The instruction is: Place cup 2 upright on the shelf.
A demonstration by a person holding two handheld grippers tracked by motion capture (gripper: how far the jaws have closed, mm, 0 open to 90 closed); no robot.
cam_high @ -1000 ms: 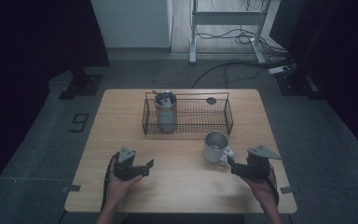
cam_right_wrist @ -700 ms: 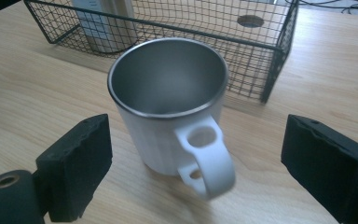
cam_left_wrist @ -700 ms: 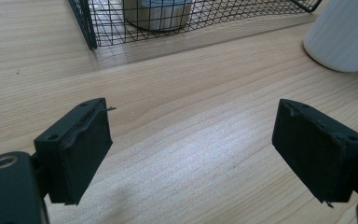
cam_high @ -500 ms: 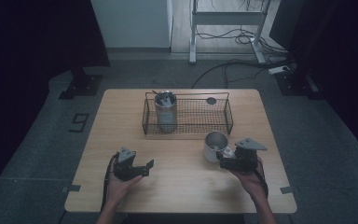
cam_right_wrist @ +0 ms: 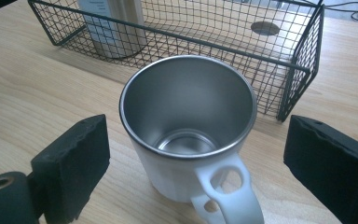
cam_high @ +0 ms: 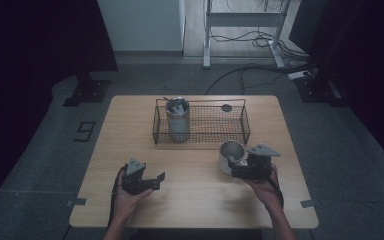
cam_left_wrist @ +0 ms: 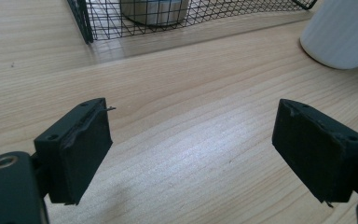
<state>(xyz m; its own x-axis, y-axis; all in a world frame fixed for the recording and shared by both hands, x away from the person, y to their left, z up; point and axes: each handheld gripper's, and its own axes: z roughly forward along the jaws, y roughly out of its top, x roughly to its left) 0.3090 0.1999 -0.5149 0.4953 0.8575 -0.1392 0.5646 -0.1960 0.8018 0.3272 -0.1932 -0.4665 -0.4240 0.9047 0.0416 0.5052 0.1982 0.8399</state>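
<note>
- Mug [cam_high: 230,155] is the thing in hand: we see a white mug with a steel lining standing upright on the wooden table [cam_high: 200,210], toward the near right, just in front of the wire basket [cam_high: 200,122].
- From the right gripper view the mug [cam_right_wrist: 186,130] is empty; we look straight down onto its bare metal floor, and its white handle [cam_right_wrist: 226,196] points toward the camera.
- Our right gripper [cam_high: 236,169] is at the mug's near side, and in its own view the two black jaws stand spread wide, one on each side of the mug, neither pad touching it.
- Our left gripper [cam_high: 157,181] sits over bare table at the near left, well apart from the mug; its jaws are likewise released and hold nothing, with plain wood grain between them.
- Across the far middle of the table lies the black wire basket, long side running left to right.
- At the basket's left end stands a tall steel tumbler [cam_high: 177,119], upright; from above we see something inside it, though we cannot tell what.
- Toward the basket's far right corner we see a small dark round disc [cam_high: 226,107]; whether it lies in the basket or on the table under it we cannot tell.
- In the left gripper view the mug's white wall [cam_left_wrist: 345,32] shows at the far right, with the basket's corner [cam_left_wrist: 81,21] at the far left.
</note>
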